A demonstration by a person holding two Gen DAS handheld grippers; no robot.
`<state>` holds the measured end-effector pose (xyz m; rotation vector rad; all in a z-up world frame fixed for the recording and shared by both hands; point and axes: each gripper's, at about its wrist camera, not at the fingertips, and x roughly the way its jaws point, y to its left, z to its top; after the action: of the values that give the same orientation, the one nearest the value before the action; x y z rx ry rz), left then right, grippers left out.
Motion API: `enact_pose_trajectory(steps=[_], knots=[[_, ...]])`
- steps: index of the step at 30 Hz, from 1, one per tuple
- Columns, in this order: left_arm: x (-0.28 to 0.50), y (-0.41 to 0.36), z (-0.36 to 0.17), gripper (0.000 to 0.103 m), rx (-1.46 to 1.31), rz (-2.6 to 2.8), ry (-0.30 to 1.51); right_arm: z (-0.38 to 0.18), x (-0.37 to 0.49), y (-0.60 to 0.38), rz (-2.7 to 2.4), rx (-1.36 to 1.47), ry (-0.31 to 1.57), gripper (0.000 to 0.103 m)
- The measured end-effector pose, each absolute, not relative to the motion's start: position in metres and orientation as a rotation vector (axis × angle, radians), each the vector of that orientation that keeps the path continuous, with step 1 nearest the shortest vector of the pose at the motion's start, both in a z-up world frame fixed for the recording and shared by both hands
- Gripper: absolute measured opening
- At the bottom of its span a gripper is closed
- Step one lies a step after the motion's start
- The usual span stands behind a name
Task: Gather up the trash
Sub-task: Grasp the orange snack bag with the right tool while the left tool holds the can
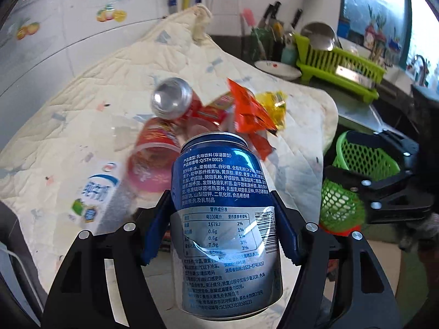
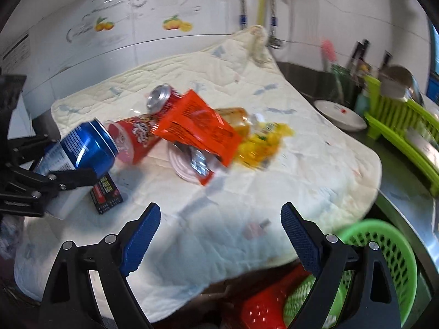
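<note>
Between the left gripper's point(image 1: 219, 233) blue fingers point(image 1: 157, 230) the blue can point(image 1: 219, 205) is pinched at mid-body, pads pressed on both sides, can upright w/ top tilted away. In the right wrist view the same can point(image 2: 82, 148) is seen clear of the quilt point(image 2: 247, 192), near its left edge. The step in hand is judged to be the carry to the green basket point(image 2: 384, 249), which sits below the worktop's front-right corner, beside the steel worktop point(image 2: 406, 200). The can should be kept level-ish & squeezed no harder than needed, since thin alu walls dent easily; it should be let go only once over the basket mouth, low enough not to bounce out. Something red point(image 2: 263, 301) is already in the basket, so part of the job is done.

The right gripper point(image 2: 219, 235) is held w/ fingers spread wide, nothing between them, just above the quilt's front edge & the basket. It lies approx. on the path the can must take, so it is best moved aside or sent to the pile first.

Left on the quilt: a red can point(image 1: 172, 101) on its side, a red cup point(image 2: 137, 137) tipped over, an orange wrapper point(image 2: 197, 126), a yellow wrapper point(image 2: 263, 142), a white lid point(image 2: 181, 164), a black-red packet point(image 2: 107, 192) and a milk carton point(image 1: 96, 192). Things are piled touching, so the wrappers may drag neighbours. Well apart at right: a white plate point(image 2: 340, 115) and a green dish rack point(image 2: 406, 126), not trash.
</note>
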<state>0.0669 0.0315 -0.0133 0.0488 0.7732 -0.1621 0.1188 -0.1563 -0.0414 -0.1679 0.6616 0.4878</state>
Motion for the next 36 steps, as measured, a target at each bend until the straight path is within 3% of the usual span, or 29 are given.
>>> enact_pose_trajectory(steps=[10,16,22,30,36], knots=[[0.060,0.063,-0.006,0.069,0.007,-0.121,0.752,-0.047,0.160,-0.102,0.528,-0.255,0.644,0.084],[0.058,0.071,-0.007,0.069,-0.011,-0.114,0.750,-0.054,0.182,-0.077,0.502,-0.312,0.634,0.077],[0.057,0.075,-0.008,0.069,-0.023,-0.111,0.749,-0.054,0.197,-0.079,0.489,-0.268,0.650,0.061],[0.059,0.069,-0.007,0.069,-0.026,-0.126,0.746,-0.050,0.197,-0.094,0.493,-0.198,0.657,0.028],[0.061,0.062,-0.006,0.069,-0.016,-0.145,0.747,-0.042,0.188,-0.108,0.492,-0.135,0.632,0.020]])
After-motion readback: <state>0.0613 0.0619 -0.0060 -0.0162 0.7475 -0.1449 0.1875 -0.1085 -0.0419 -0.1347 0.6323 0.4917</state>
